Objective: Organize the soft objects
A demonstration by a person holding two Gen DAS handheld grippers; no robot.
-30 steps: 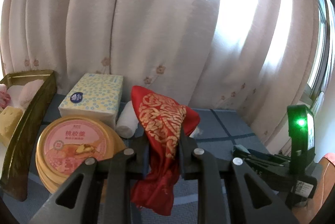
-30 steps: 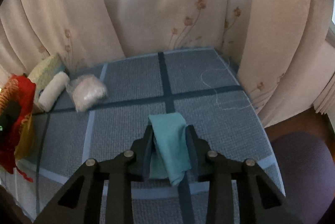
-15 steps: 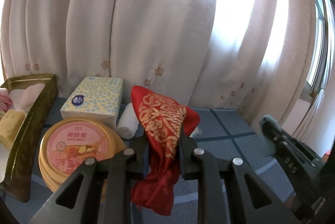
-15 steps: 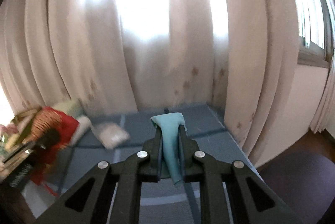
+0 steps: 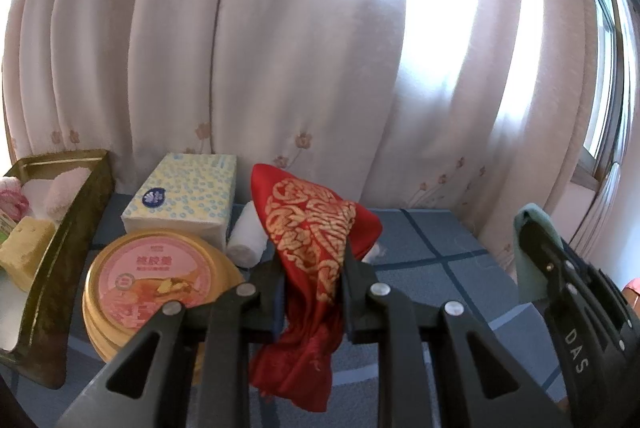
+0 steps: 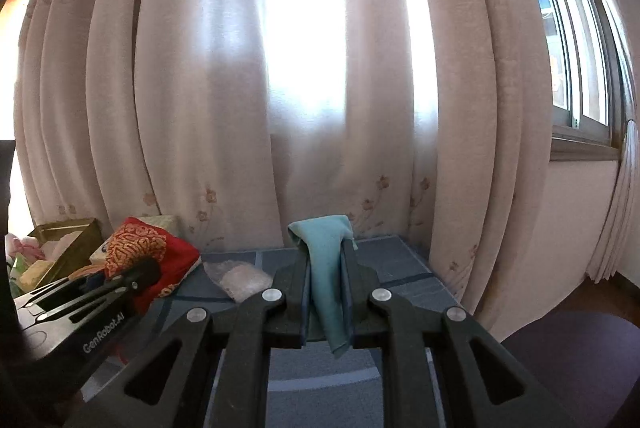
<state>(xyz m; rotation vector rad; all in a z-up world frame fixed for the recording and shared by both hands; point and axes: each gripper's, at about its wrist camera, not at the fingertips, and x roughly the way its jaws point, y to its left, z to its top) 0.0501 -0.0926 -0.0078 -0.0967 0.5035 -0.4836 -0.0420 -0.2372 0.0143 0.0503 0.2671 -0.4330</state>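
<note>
My left gripper (image 5: 314,268) is shut on a red cloth with gold patterns (image 5: 310,228), which hangs above the blue checked table cover (image 5: 432,248). My right gripper (image 6: 326,268) is shut on a folded teal cloth (image 6: 326,268), lifted off the table and also seen at the right edge of the left wrist view (image 5: 528,252). A rolled white towel (image 5: 248,236) lies behind the red cloth. A clear bag of something pale (image 6: 240,278) rests on the table between the two grippers. The left gripper with its red cloth (image 6: 140,248) shows at the left of the right wrist view.
A gold tray (image 5: 68,228) holding soft items stands at the far left. A round tin with a pink lid (image 5: 156,284) and a dotted tissue pack (image 5: 184,196) sit beside it. Pale curtains (image 6: 320,68) close off the back; a dark round seat (image 6: 568,356) lies right of the table.
My right gripper has risen with the teal cloth and swung from facing down at the table to facing the curtain, coming closer to the left gripper. The left gripper has stayed put.
</note>
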